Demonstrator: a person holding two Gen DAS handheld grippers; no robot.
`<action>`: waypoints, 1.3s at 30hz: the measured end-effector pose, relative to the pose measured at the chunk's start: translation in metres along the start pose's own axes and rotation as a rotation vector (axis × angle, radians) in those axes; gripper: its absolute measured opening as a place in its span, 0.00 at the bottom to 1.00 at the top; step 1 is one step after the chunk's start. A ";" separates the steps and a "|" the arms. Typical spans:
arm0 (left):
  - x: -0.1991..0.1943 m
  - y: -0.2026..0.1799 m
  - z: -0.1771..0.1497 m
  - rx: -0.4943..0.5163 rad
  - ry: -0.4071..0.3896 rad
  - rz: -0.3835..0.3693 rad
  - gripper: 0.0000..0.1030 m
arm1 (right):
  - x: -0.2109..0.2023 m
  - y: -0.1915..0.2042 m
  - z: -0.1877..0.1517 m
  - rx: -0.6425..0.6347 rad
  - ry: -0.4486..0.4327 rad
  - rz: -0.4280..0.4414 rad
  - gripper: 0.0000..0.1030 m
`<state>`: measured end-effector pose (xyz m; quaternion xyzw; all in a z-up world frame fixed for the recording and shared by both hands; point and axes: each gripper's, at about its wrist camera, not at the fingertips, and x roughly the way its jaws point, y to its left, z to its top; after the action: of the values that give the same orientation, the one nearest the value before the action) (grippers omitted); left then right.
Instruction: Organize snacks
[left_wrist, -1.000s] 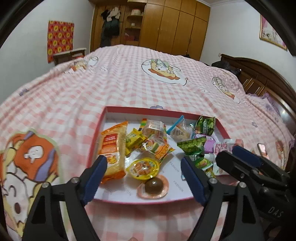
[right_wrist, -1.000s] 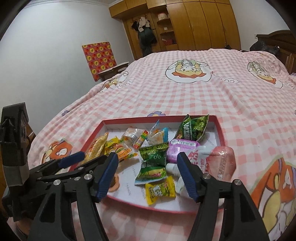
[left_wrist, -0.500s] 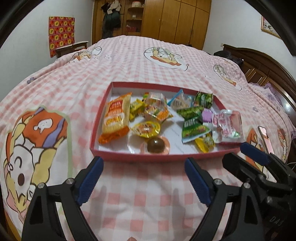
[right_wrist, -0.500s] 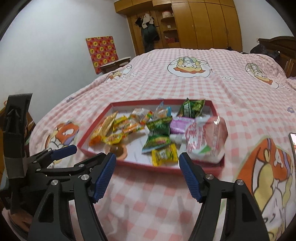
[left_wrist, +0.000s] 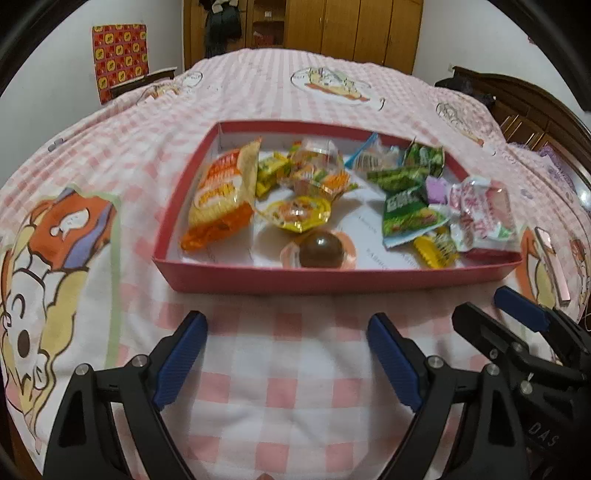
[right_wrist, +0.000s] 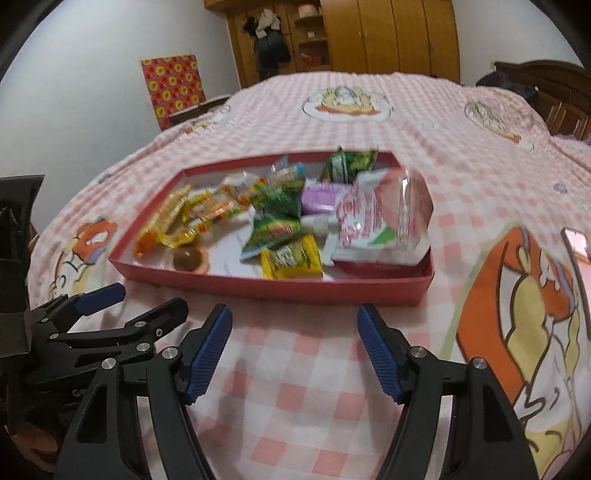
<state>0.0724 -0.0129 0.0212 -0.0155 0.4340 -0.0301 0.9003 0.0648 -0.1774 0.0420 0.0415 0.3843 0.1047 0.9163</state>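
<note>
- A shallow red tray (left_wrist: 295, 282) lies on a pink checked bedspread (left_wrist: 280, 373), holding a loose heap of snacks.
- At its left end lies one long orange packet (left_wrist: 218, 195); at the near wall, one chocolate ball in a clear cup (left_wrist: 319, 251); beside that, one yellow-lidded jelly cup (left_wrist: 295, 214).
- Green packets (left_wrist: 406, 210) cluster right of centre, at least three; overlaps and blur make an exact count unsure.
- One small yellow packet (right_wrist: 291, 258) lies at the near wall, and one big pink-and-white bag (right_wrist: 384, 218) fills the right end, leaning over the rim.
- The left gripper (left_wrist: 286, 354) has just been widening and stands wide apart, holding nothing, short of the tray's near wall.
- The right gripper (right_wrist: 295, 347) is likewise parted and empty, just beside the left one.
- A phone (left_wrist: 550, 258) lies on the spread right of the tray, partly cut off in the right view.
- Beyond the bed stand wooden wardrobes (right_wrist: 388, 37); a red patterned cloth (left_wrist: 120, 55) hangs on the wall.
</note>
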 end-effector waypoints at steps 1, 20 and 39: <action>0.002 0.000 -0.001 0.002 0.005 0.004 0.89 | 0.002 -0.001 -0.001 0.004 0.006 -0.005 0.70; 0.010 -0.001 -0.006 0.007 -0.007 0.015 0.91 | 0.017 -0.009 -0.011 0.036 0.047 -0.016 0.70; 0.009 -0.001 -0.006 0.005 -0.011 0.013 0.91 | 0.017 -0.009 -0.011 0.036 0.047 -0.016 0.71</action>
<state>0.0737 -0.0144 0.0102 -0.0105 0.4290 -0.0253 0.9029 0.0698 -0.1826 0.0208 0.0523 0.4077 0.0913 0.9070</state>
